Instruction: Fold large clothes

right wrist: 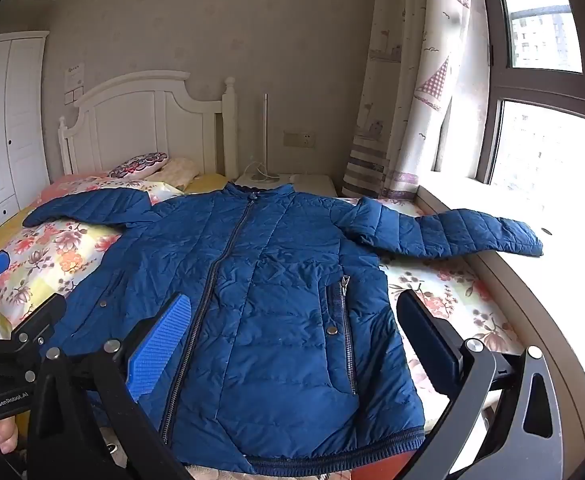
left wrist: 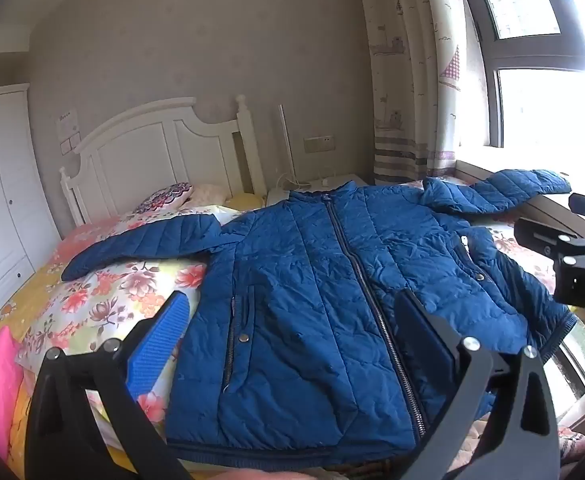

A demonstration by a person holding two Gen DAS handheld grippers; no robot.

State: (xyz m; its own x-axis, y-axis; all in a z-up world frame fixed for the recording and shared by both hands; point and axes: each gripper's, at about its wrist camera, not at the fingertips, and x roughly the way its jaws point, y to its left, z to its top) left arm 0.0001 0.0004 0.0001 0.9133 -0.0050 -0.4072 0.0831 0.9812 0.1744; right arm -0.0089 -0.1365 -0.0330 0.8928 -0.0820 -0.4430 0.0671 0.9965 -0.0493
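The blue quilted jacket [right wrist: 276,300] is lying flat and face up on the bed's floral quilt [right wrist: 56,256], zipped closed, collar toward the white headboard [right wrist: 140,120] and hem toward us. Its sleeves are spreading out to both sides, the right sleeve [right wrist: 464,232] reaching onto the window ledge [right wrist: 504,280] and the left sleeve [left wrist: 140,240] stretching across the quilt. We are holding the left hand-held gripper [left wrist: 292,320] and the right hand-held gripper [right wrist: 296,320] above the hem end, both tilting down toward the jacket with jaws spread wide and nothing between them. We are judging that folding is not yet under way: no fold is showing in the jacket. The next move is probably calling for each hand-held gripper to pinch a sleeve near the cuff and carry it across the chest, while keeping the slippery padded body from sliding.
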